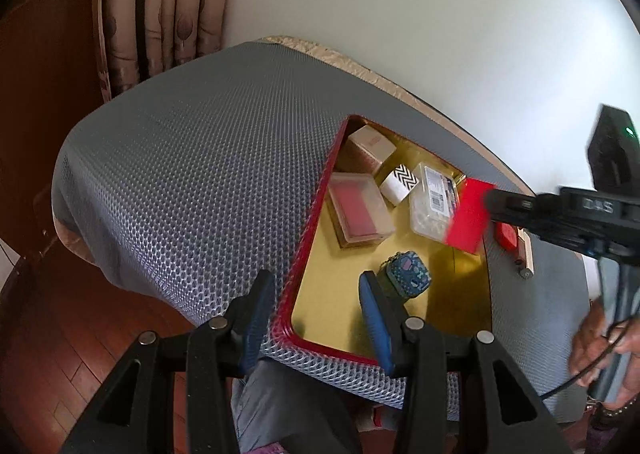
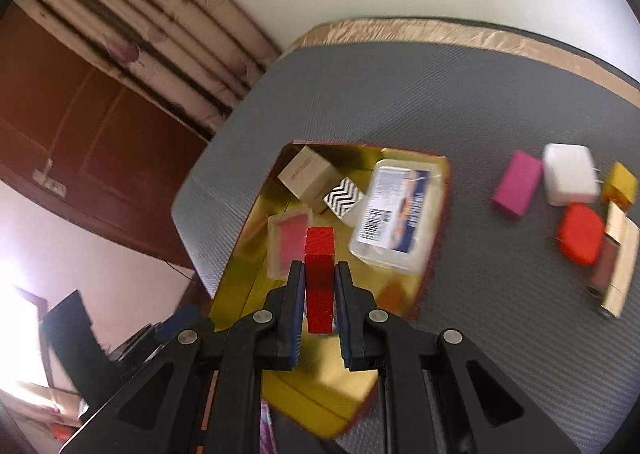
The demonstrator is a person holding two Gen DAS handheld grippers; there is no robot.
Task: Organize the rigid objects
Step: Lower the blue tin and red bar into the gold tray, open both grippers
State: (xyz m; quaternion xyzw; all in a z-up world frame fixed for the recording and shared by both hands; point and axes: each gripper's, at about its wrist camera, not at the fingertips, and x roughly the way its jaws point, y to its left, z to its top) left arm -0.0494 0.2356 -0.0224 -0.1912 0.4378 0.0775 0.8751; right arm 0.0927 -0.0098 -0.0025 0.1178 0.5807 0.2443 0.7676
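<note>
From the right wrist only: right hand-held gripper (image 2: 317, 286) clenched on red block (image 2: 319, 274) above gold tray (image 2: 240, 294), pink block (image 2: 515, 185) aside on counter (image 2: 400, 93); from the left, left hand-held gripper (image 1: 316, 318) released astride the tray's rim.

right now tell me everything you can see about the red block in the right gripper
The red block is a plain, long rectangular bar, solid red with a slightly grainy, painted-looking surface. The right gripper is shut on its two long sides, its far end sticking out past the fingertips. It hangs above the gold tray, near the clear lidded box, touching nothing else. The left wrist view shows it motion-blurred.
</note>
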